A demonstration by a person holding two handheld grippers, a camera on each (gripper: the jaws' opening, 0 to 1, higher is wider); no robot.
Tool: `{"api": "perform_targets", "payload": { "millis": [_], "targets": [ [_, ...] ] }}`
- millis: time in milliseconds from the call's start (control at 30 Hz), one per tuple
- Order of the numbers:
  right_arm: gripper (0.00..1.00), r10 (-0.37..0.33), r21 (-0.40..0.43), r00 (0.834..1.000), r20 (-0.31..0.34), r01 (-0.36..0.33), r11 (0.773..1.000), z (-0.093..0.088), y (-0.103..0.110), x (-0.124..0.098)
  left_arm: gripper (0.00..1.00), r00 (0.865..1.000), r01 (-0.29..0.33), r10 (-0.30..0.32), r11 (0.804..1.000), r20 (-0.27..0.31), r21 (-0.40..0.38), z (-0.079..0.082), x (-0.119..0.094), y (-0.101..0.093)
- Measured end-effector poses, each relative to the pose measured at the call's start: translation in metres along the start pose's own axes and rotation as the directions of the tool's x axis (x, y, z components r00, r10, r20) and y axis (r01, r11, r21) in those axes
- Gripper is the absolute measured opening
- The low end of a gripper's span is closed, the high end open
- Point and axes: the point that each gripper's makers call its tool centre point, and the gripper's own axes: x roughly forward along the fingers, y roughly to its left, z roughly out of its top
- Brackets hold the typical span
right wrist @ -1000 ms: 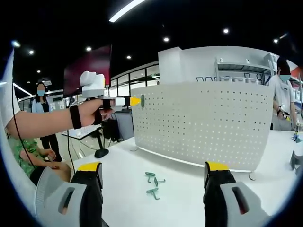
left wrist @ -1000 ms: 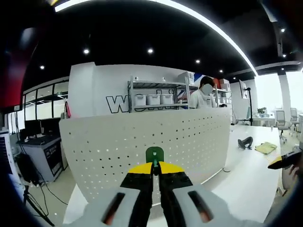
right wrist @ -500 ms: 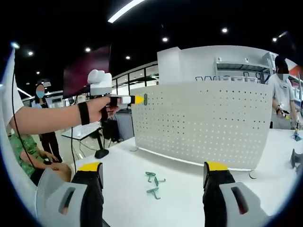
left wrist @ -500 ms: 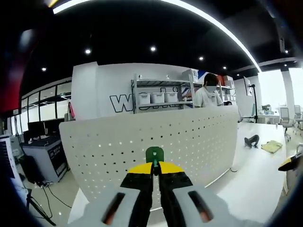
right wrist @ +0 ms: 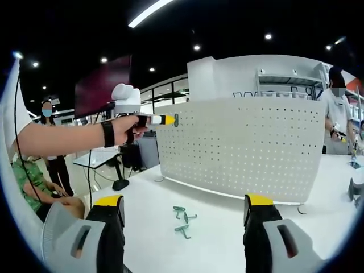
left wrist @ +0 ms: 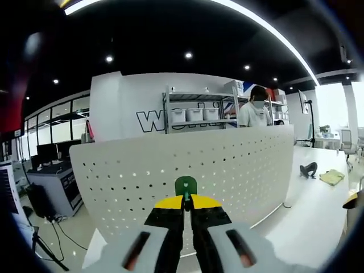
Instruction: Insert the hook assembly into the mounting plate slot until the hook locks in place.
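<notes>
The left hand-held gripper (left wrist: pixel 186 206) is clenched on a green hook (left wrist: pixel 185 185), which points straight ahead at the upright perforated plate (left wrist: pixel 227 165), close to its upper left corner. The right hand-held gripper (right wrist: pixel 182 219) hangs released, farther off, over spare hooks (right wrist: pixel 183 220) lying on the tabletop (right wrist: pixel 227 227).

I'm getting bright, even light in both views, coming from a long ceiling strip light (left wrist: pixel 267 28) and small round downlights (right wrist: pixel 197 48) set in a dark ceiling. Daylight flares white through a window (left wrist: pixel 329 111) at the far right of the left gripper view. The white worktop (right wrist: pixel 222 227) shows only soft, faint shadows. Fisheye bending curves the perforated panel (left wrist: pixel 227 165) and straight lines toward the edges. Focus looks reasonably sharp centrally, softer outward.
</notes>
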Motion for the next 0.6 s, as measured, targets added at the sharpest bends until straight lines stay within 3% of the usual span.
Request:
{"api": "perform_targets", "payload": {
  "millis": [600],
  "targets": [
    [0.88,0.004,0.005,1.0,-0.002,-0.004,1.0,-0.002,-0.001,0.0,0.03,0.998,-0.049,0.048,0.999,-0.033,-0.005,-0.003,0.018,0.015]
  ]
}}
